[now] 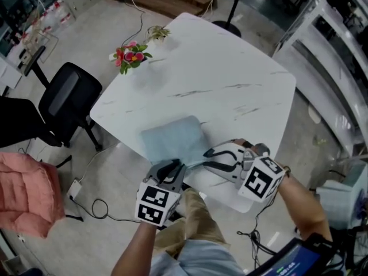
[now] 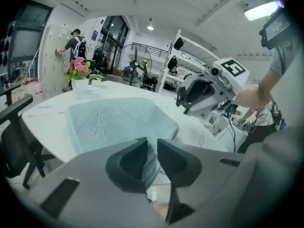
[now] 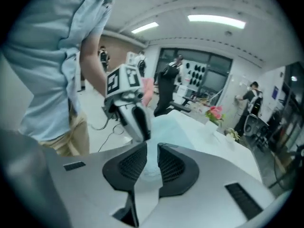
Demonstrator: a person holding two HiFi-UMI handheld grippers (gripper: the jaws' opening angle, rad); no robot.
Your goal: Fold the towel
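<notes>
A light blue towel (image 1: 172, 138) lies folded on the white marble table (image 1: 230, 79), at its near edge. My left gripper (image 1: 174, 167) is at the towel's near left corner, and in the left gripper view (image 2: 151, 148) the towel's edge (image 2: 114, 118) hangs pinched between the two jaws. My right gripper (image 1: 208, 157) hovers at the near right corner. Seen from the right gripper view (image 3: 152, 158), its jaws stand a little apart, with pale towel (image 3: 173, 127) showing in the gap and not pressed.
A small vase of pink flowers (image 1: 131, 55) stands at the table's far left corner. A black office chair (image 1: 66, 99) and a pink cushion (image 1: 26, 191) are left of the table. Cables run over the floor. People stand far off in the room.
</notes>
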